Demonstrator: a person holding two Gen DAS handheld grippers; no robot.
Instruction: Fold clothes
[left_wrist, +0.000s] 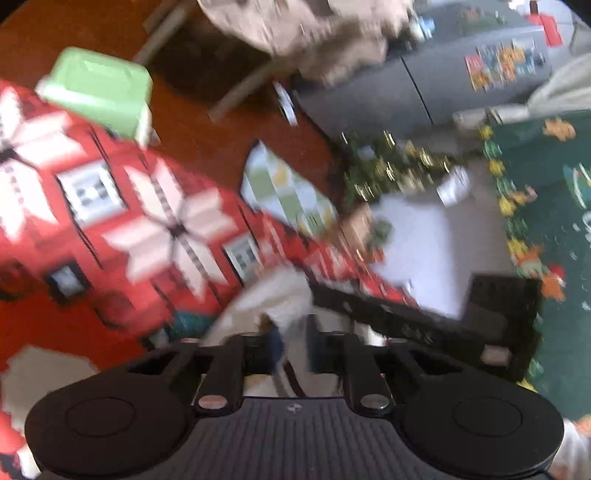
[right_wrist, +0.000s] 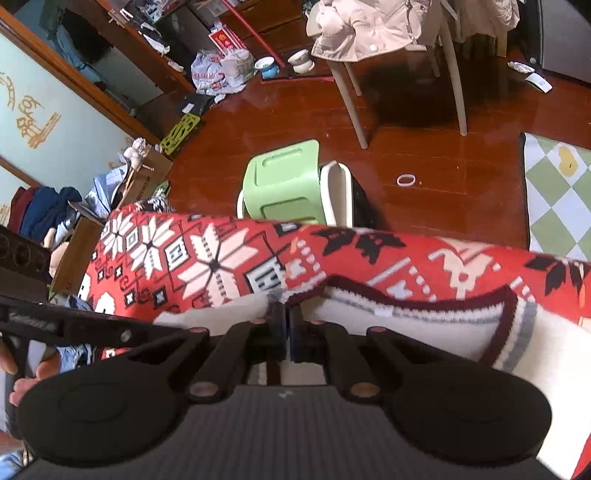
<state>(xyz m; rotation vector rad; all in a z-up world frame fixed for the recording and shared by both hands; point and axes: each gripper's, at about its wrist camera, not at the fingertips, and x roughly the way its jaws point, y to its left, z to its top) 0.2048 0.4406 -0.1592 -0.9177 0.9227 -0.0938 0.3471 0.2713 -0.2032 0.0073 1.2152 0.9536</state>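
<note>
The right gripper (right_wrist: 287, 325) is pinched tight on the dark-trimmed edge of a red patterned sweater (right_wrist: 207, 258), its cream inner side turned up just below the jaws. The left gripper (left_wrist: 291, 343) stands narrowly parted with pale cloth between its fingers; that view is blurred, so I cannot tell whether it truly grips. The sweater hangs stretched between both grippers, above the wooden floor (right_wrist: 424, 155) and in front of the green stool (right_wrist: 284, 184); beyond the stool stands a chair (right_wrist: 369, 55) draped with a coat. This looks like a carry or fold-over stroke in mid-air. Next, the held edge wants bringing evenly across onto the rest of the sweater. Both grippers tilt downward, the right one level, the left one canted sideways.
</note>
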